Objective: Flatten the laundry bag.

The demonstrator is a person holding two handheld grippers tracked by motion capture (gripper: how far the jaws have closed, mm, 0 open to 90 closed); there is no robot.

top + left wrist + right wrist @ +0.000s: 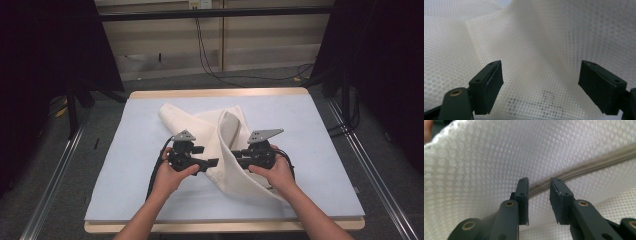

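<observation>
High view, and a crumpled cream-white mesh fabric bag (pixel 220 145) lies at the middle of the pale blue padded surface (pixel 310 150), folded over itself in a rough diagonal heap. The left tool (pixel 212 162) sits at the bag's left edge, gripped in the person's left hand (pixel 172 175). The right tool (pixel 237 159) pushes in from the other side, held by the right hand (pixel 275 170), its tips in the folds.

Left tool view: the two black pads stand spread wide apart, mesh just beyond them, nothing pressed between them.

Right tool view: the jaws are drawn close together with a narrow gap left, and a grey zipper strip (pixel 584 168) of the bag runs slantwise right behind that gap. Whether the pads actually pinch the mesh, I cannot tell.
</observation>
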